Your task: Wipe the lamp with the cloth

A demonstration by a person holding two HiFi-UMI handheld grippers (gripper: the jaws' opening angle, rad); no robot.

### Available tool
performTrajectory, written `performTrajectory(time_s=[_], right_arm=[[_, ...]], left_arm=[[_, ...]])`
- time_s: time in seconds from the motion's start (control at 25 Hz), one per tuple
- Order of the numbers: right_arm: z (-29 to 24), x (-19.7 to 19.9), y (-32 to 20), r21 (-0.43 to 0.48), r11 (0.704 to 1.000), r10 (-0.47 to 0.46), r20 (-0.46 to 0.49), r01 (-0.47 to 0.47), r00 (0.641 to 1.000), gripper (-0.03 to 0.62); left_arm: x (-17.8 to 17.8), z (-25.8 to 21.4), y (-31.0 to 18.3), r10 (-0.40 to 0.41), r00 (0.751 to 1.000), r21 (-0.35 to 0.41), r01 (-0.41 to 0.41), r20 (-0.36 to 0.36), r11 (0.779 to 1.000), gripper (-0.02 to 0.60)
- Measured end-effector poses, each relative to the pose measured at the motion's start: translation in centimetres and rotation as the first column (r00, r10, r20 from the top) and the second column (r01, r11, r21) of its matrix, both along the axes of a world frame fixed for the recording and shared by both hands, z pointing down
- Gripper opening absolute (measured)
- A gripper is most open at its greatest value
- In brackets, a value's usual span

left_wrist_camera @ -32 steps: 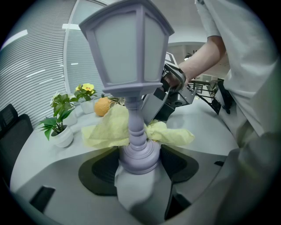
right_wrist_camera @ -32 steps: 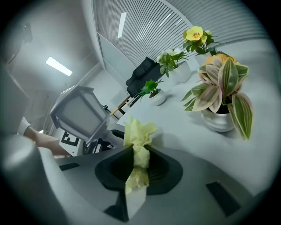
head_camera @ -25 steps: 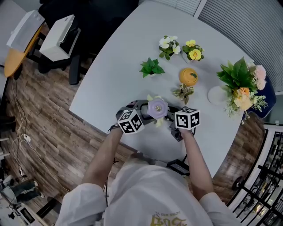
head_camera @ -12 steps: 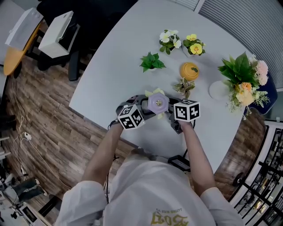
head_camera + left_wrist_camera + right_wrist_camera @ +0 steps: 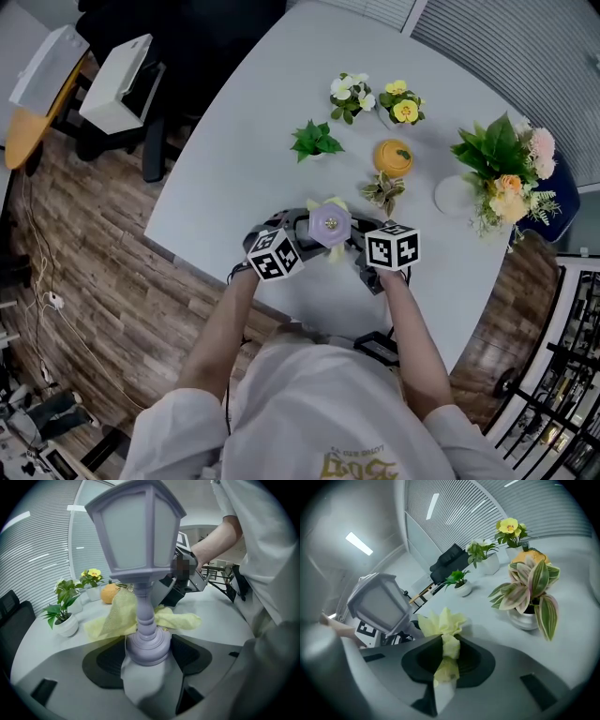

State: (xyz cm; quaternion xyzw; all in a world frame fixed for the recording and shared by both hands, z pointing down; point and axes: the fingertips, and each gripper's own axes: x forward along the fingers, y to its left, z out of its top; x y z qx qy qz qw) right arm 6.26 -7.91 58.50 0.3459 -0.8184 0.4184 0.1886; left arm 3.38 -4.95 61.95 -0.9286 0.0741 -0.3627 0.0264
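A lilac lantern-shaped lamp (image 5: 330, 223) stands upright near the table's front edge. My left gripper (image 5: 147, 648) is shut on the lamp's round base (image 5: 147, 644), with the lamp head (image 5: 136, 529) towering above. A yellow cloth (image 5: 442, 623) is pinched in my right gripper (image 5: 446, 656), which is shut on it just right of the lamp (image 5: 380, 603). In the left gripper view the cloth (image 5: 122, 617) drapes against the lamp's stem and onto the table behind it. In the head view the left gripper (image 5: 298, 238) and right gripper (image 5: 361, 246) flank the lamp.
Behind the lamp on the grey table (image 5: 244, 141) stand a small variegated plant (image 5: 384, 191), an orange pot (image 5: 394, 157), a green plant (image 5: 314, 141), two flower pots (image 5: 352, 92) and a large bouquet (image 5: 502, 178). A chair (image 5: 122, 80) is at the left.
The lamp and both grippers have stayed together at the front edge, shifting only slightly in the head view. The cloth remains against the lamp.
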Motion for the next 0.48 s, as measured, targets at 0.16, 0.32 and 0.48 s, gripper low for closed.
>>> performTrajectory(time_s=[0.16,0.32,0.48], right_arm=[[0.1,0.0,1.7,-0.004,1.000,-0.013,-0.033,0.013,0.999,0.066],[-0.7,0.8,2.6,0.025,0.999,0.035,-0.042,-0.034,0.999,0.066],[-2.5,2.7,3.0,0.083,0.989,0.127,-0.040,-0.124,0.991,0.066]], left_arm=[[0.0,0.2,0.1,0.000,1.000,-0.013,0.000,0.007,1.000,0.300],[0.0,0.2,0.0,-0.016,1.000,-0.021,0.016,0.012,1.000,0.301],[-0.5,0.0,-0.2,-0.119,0.993,-0.030,0.119,-0.015,0.993,0.308]])
